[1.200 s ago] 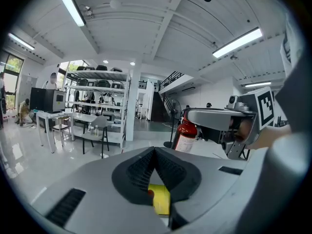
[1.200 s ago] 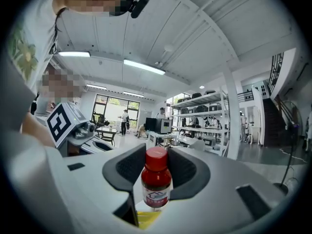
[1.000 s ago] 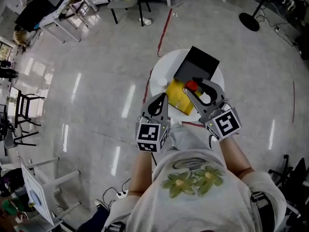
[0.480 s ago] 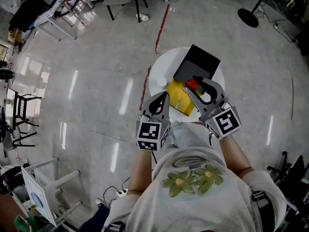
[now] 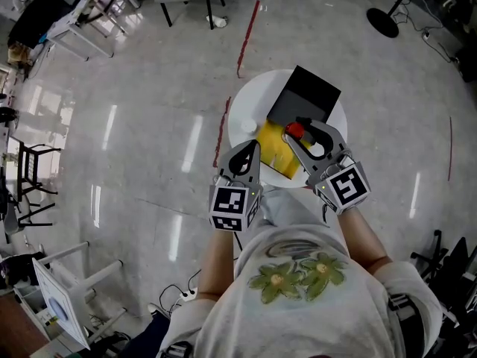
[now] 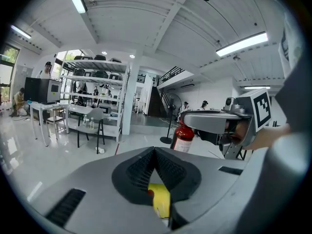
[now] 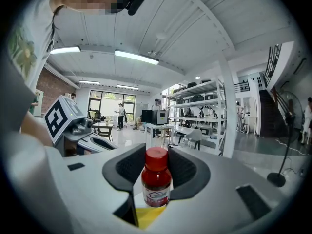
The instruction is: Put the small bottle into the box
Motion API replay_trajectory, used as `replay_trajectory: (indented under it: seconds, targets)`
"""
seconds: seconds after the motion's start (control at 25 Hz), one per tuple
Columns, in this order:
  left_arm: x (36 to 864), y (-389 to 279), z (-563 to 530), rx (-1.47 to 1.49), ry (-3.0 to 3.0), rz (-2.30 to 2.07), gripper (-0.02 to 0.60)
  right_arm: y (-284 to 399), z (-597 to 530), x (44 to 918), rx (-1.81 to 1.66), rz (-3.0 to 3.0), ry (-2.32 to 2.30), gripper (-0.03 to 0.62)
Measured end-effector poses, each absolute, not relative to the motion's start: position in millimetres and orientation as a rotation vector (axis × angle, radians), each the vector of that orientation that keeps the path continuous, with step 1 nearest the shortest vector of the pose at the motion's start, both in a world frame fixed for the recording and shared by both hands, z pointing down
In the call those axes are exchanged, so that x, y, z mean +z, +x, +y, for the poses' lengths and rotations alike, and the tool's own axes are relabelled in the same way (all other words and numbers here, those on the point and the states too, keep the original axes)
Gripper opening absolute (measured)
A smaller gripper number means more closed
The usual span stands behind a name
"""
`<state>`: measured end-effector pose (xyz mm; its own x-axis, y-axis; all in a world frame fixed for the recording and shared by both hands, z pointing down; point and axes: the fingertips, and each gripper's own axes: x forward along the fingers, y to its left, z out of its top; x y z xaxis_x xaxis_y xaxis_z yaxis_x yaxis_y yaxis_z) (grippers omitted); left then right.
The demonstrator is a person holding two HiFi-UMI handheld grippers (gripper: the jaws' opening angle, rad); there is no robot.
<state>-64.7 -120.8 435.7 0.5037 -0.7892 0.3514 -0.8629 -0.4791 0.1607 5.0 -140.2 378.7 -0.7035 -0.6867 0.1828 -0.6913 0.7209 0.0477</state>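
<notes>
The right hand-held gripper [image 5: 295, 131] has its jaws closed on the bottle [image 7: 156, 177], a small upright one with a red cap, red contents and a white label. The ribbed pads press on its sides from left and right, just below the cap, and the jaws stand wide for it. In the head view the bottle is over the right part of the round white counter [image 5: 242, 114], above the far right side of the box [image 5: 274, 151]. The right gripper view shows the box's yellow directly under the bottle's base, but not whether the two touch. The box lies on the near half of the counter, turned cornerwise, with one corner close to the near edge. A black flat piece [image 5: 304, 99] adjoins it on the far side and reaches toward the far right edge. The left hand-held gripper [image 6: 154, 149] is closed with nothing in it, its jaw tips meeting in a point. It hovers by the near left edge of the counter, just beside the box's left side. A small white thing [image 5: 248, 127] sits near the left edge; it is too small to identify.
</notes>
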Motion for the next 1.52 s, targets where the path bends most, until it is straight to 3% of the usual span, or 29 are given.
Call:
replay_trajectory:
  seconds: [1.52]
  targets:
    - [477, -70, -164, 0.399, 2.363, -1.331, 0.000, 0, -178, 479, 0.230, -2.586, 0.988, 0.146]
